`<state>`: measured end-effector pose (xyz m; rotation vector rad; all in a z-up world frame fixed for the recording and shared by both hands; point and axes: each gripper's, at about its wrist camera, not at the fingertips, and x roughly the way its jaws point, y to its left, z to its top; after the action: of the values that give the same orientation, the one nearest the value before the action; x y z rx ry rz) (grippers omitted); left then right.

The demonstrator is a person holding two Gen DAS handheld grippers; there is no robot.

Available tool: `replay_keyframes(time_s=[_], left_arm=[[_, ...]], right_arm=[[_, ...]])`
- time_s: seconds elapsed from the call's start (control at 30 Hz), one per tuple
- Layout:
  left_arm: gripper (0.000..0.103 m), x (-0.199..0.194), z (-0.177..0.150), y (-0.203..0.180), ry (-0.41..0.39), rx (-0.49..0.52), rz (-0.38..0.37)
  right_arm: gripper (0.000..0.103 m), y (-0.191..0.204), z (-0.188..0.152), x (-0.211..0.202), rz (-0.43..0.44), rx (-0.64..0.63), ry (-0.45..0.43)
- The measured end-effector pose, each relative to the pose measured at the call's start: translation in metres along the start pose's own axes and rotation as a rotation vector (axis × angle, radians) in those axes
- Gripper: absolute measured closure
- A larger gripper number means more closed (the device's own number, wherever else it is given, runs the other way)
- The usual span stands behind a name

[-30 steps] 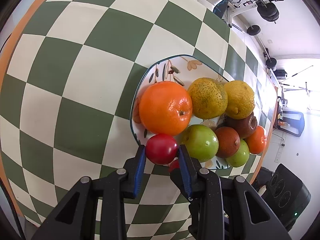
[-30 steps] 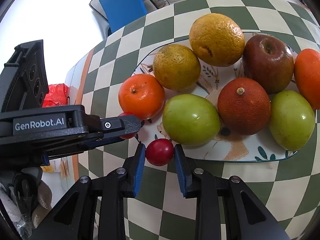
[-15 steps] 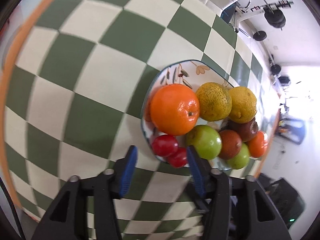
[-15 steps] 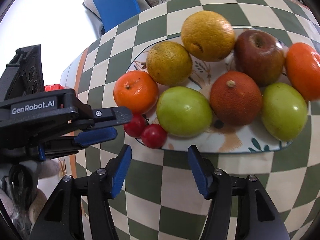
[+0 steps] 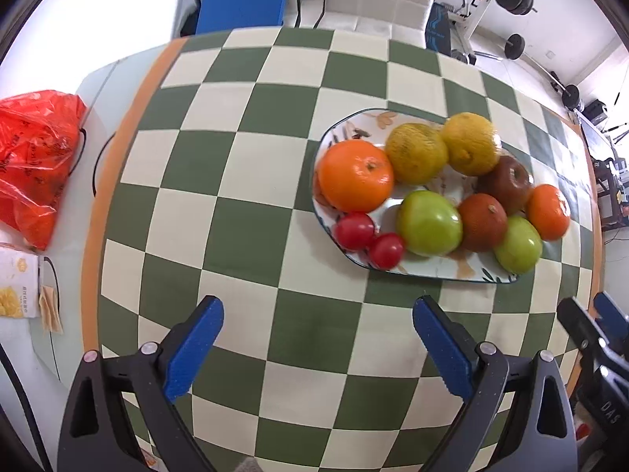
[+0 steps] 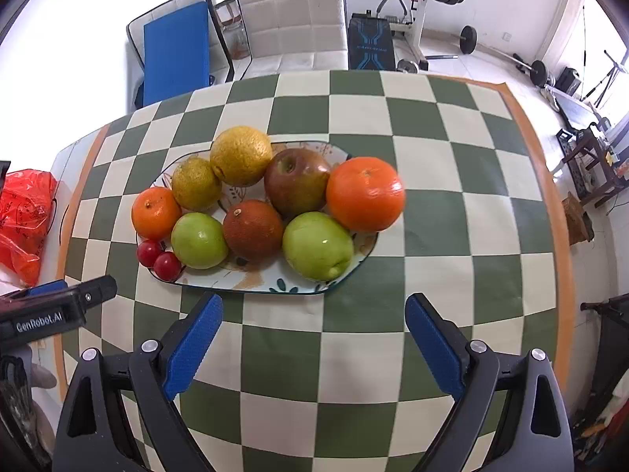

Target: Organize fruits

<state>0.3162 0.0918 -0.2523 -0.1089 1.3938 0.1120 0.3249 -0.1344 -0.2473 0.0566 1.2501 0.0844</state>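
A patterned plate (image 5: 464,269) (image 6: 255,280) on the green-and-cream checked cloth holds oranges, yellow citrus, green apples (image 5: 428,222) and a dark red apple (image 6: 297,181). Two small red tomatoes (image 5: 354,230) (image 6: 167,266) lie side by side at the plate's left end, touching each other. My left gripper (image 5: 316,306) hangs over the cloth short of the plate, its jaws opening wide with nothing between them. My right gripper (image 6: 313,301) also stands back from the plate's near rim, its jaws opening and empty.
A red plastic bag (image 5: 35,165) (image 6: 23,216) and a small printed box (image 5: 15,291) lie off the cloth to the left. A white chair (image 6: 291,11), a blue board (image 6: 175,51) and gym weights stand behind the table. Bare cloth spreads right of the plate.
Both grippers were shut on a red tomato at the plate's edge. They let go, opened wide and drew back and up. The two tomatoes now rest on the plate.
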Motion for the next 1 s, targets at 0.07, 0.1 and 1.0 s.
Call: replay_keyframes(time_s=[0.07,0.1,1.0], left_arm=[[0.004,-0.007,-0.004,-0.008,-0.027,0.014,0.012],[0.004,-0.011,-0.006,-0.011,-0.043,0.023,0.018],[0.004,-0.239,-0.126,0.000,-0.439,0.120,-0.029]], right_arm=[[0.007,-0.005,-0.001,-0.010,-0.004,-0.009,-0.024],[0.007,-0.005,-0.001,-0.013,-0.006,-0.013,-0.034],[0.006,0.024,-0.104,-0.251,-0.010,0.000,-0.347]])
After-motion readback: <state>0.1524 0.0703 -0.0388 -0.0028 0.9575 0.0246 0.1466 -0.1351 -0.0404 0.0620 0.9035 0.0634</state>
